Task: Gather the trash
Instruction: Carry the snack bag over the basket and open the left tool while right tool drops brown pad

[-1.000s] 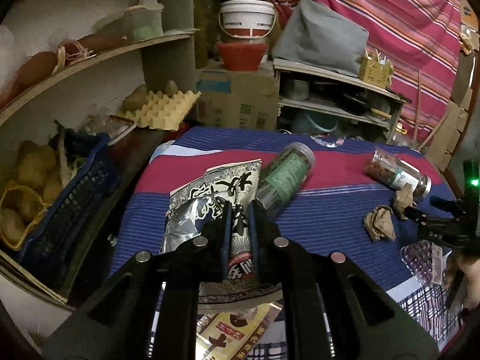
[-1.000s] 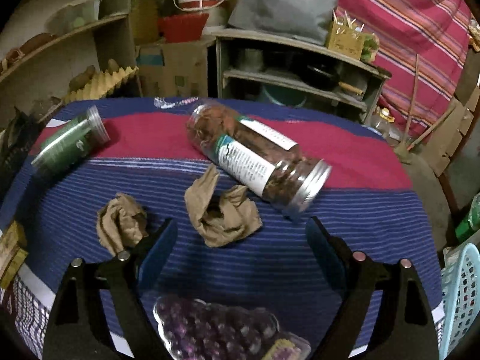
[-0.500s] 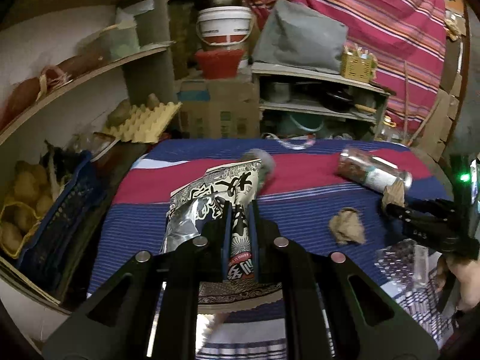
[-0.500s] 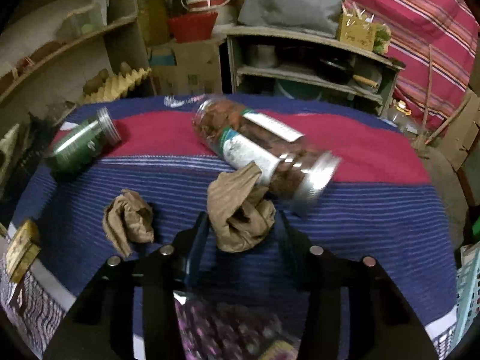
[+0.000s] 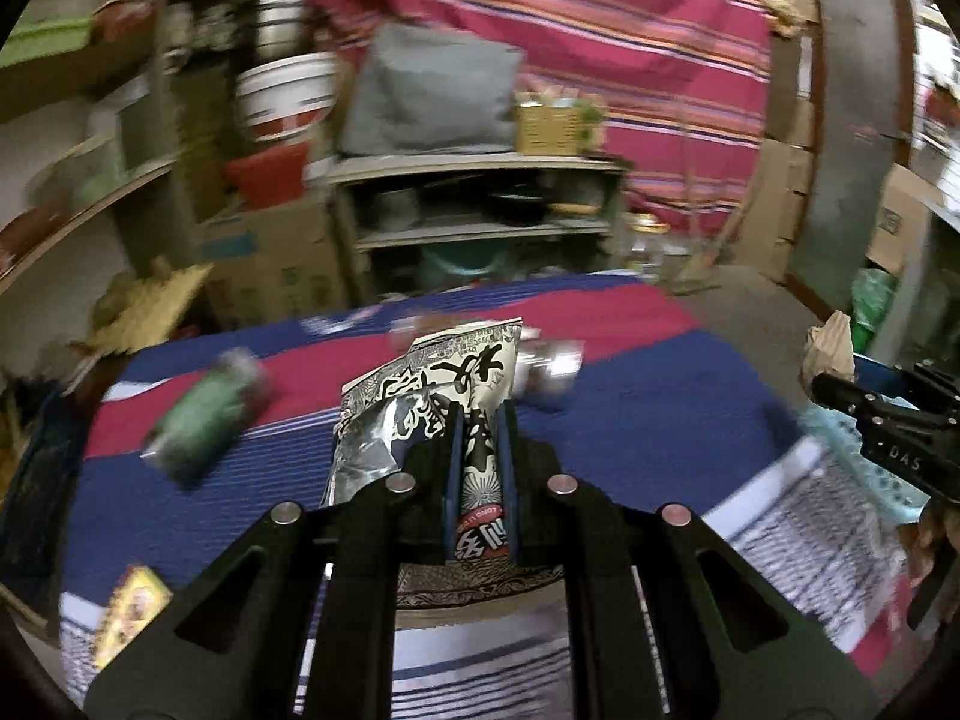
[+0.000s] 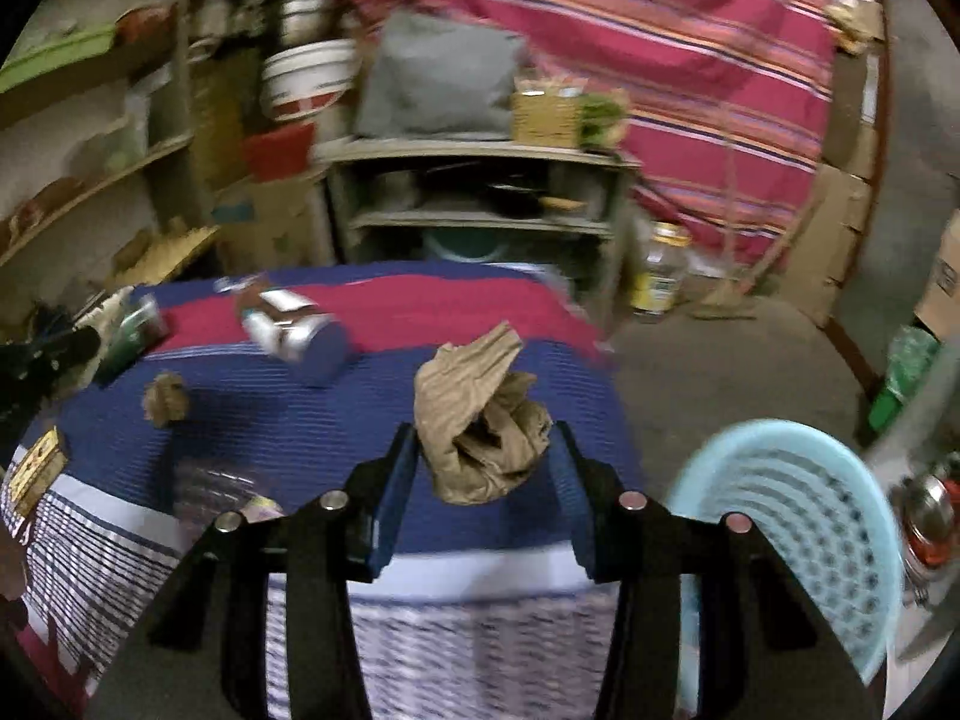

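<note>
The left tongs (image 5: 480,456) are clamped tight on a black-and-white snack wrapper (image 5: 432,402), which stands up from between the blue pads at the middle of the left view, above the striped cloth of the bench (image 5: 630,420). The right tongs (image 6: 483,480) are set fairly wide, with a crumpled brown paper wad (image 6: 480,426) gripped between them at the centre of the right view; it appears lifted off the cloth.

Further out on the bench lie a second, smaller paper wad (image 6: 165,399) at centre left, a clear jar with a metal lid (image 6: 294,330) on its side above it, and a green jar (image 5: 204,414) towards the left edge. A light blue plastic basket (image 6: 798,534) sits in the lower right of the right view, just beside the bench edge and below the level of the cloth.

Both views are smeared with motion blur, so the step in hand looks like carrying, with each tool bearing one piece of trash. The next move probably calls for bringing the paper wad over the basket's open mouth before letting go, then the wrapper likewise. The smaller wad remains to be fetched.
</note>
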Tool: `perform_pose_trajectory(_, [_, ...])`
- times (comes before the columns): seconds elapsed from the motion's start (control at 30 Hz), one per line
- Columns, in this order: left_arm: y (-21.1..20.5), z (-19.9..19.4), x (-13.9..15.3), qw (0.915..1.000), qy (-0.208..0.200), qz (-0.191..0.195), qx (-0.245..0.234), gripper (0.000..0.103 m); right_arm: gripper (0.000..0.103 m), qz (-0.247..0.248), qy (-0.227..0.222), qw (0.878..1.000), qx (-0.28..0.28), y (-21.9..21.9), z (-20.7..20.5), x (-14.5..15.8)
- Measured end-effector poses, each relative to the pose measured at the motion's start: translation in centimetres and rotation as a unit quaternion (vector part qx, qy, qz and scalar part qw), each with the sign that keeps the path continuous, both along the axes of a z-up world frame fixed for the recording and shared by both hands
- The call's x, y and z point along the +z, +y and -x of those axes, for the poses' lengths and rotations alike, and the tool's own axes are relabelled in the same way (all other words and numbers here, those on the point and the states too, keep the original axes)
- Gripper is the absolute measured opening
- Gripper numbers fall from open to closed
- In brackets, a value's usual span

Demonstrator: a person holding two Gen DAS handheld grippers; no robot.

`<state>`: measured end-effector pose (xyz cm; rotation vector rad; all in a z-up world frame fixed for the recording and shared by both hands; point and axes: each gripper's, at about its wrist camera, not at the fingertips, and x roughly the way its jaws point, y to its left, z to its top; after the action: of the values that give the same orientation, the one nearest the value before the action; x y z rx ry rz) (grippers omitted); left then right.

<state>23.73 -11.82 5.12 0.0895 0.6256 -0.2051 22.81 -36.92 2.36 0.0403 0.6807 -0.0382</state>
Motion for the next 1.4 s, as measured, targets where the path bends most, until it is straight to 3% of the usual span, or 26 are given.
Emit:
perform_pose_trajectory(0.2, [-10.5, 1.3, 0.4, 0.9961, -0.007, 0.009, -0.087, 0.010, 0.045, 0.003, 0.001, 0.997, -0.075, -8.8, 4.2, -0.1])
perform_pose_trajectory(0.43, [-22.0, 3.3, -0.9, 0.9836, 0.001, 0.011, -0.180, 0.010, 0.045, -0.014, 0.008, 0.991, -0.132, -15.8, 7.3, -1.9])
perform_pose_trajectory(0.73, [-30.8, 3.3, -4.8, 0.9702, 0.030, -0.022, -0.239, 0.013, 0.045, -0.043, 0.018, 0.984, -0.171, -21.3, 9.0, -4.7])
perform_pose_trajectory(0.9, [-31.9, 2.0, -5.3, 0.9700, 0.045, -0.020, -0.238, 0.021, 0.045, -0.052, 0.020, 0.982, -0.180, -22.3, 9.3, -5.6])
perform_pose_trajectory(1.03, [-31.2, 1.2, -5.0, 0.9732, 0.042, -0.013, -0.226, 0.045, 0.045, -0.052, 0.021, 0.982, -0.179, -22.0, 9.0, -5.9])
perform_pose_trajectory(1.1, [-30.6, 1.2, -4.8, 0.9754, 0.036, -0.013, -0.217, 0.047, 0.045, -0.050, 0.022, 0.983, -0.177, -21.8, 8.9, -6.0])
perform_pose_trajectory(1.27, [-25.7, 0.8, -4.0, 0.9863, 0.013, -0.008, -0.164, 0.066, 0.045, -0.045, 0.023, 0.984, -0.169, -20.4, 8.0, -6.3])
perform_pose_trajectory(1.4, [-18.5, -0.2, -3.7, 0.9962, -0.011, -0.019, -0.084, 0.084, 0.045, -0.045, 0.024, 0.986, -0.160, -18.8, 6.9, -6.8])
